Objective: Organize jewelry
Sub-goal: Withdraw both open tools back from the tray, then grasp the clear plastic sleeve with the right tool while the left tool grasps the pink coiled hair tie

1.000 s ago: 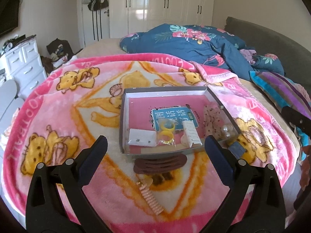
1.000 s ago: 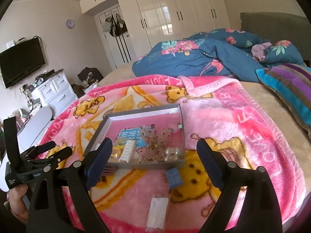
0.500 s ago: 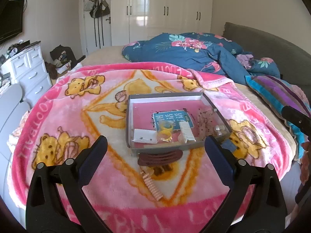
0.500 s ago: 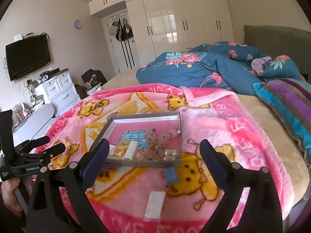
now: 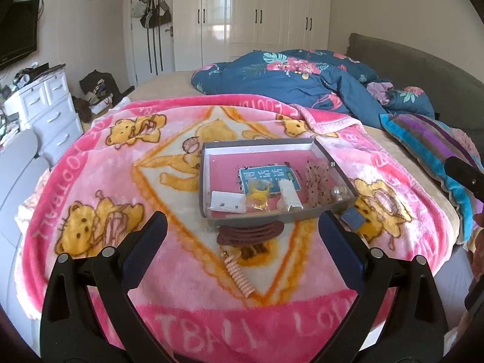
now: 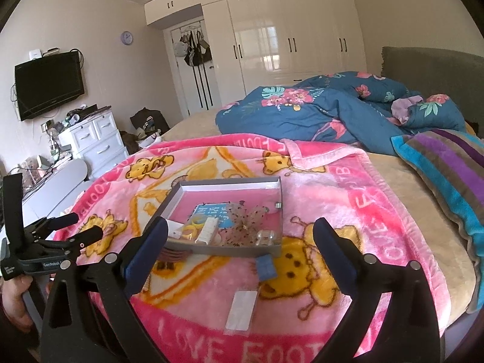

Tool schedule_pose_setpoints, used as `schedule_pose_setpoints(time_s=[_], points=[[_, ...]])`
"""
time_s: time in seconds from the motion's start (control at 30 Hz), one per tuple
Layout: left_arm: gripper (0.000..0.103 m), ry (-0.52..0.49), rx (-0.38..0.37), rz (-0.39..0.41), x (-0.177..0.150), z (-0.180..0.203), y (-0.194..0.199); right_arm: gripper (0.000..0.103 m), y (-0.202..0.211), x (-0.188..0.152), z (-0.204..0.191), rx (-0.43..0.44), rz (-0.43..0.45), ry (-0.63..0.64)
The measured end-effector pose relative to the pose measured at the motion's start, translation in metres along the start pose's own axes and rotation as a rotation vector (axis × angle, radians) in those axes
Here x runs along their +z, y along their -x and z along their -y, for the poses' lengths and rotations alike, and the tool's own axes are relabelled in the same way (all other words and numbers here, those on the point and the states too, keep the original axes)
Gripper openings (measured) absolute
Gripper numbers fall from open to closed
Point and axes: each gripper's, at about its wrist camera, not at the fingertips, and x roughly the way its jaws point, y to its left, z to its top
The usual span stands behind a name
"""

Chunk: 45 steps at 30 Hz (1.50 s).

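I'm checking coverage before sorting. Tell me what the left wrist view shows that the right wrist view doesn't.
Only the left wrist view shows the pink spiral hair tie on the blanket. Only the right wrist view shows the clear packet and the left gripper, open. Both show the gray tray, brown hair clip and blue square.

**Jewelry tray and loose pieces on the pink blanket**

A shallow grey tray [image 5: 208, 178] with a pink floor lies flat at centre. Inside: a white earring card [image 5: 227, 202] at 8 o'clock, yellow rings [image 5: 258, 195], a teal printed card [image 5: 269, 178] at centre, a white hair clip [image 5: 289, 194], pearls [image 5: 339, 193] at 4 o'clock. Just outside, at 6 o'clock, lies a dark brown hair clip [image 5: 250, 233]; beyond it a pink spiral hair tie [image 5: 240, 275]. A small blue box [image 6: 265, 267] and a clear packet [image 6: 242, 310] lie apart.
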Motion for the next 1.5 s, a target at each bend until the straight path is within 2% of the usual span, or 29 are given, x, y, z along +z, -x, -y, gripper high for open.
schedule_pose_setpoints(time_s=[0.73,1.3,1.5], points=[[0.094,-0.048,0.045,-0.05,-0.029,0.003,0.0,0.096,-0.005,-0.02,-0.027,0.066,-0.046,0.06],[0.094,-0.033,0.082,-0.18,-0.059,-0.017,-0.04,0.097,-0.028,-0.049,-0.03,0.071,-0.137,0.077],[0.094,-0.021,0.063,-0.234,-0.069,-0.02,-0.054,0.096,-0.037,-0.064,-0.022,0.065,-0.181,0.068]])
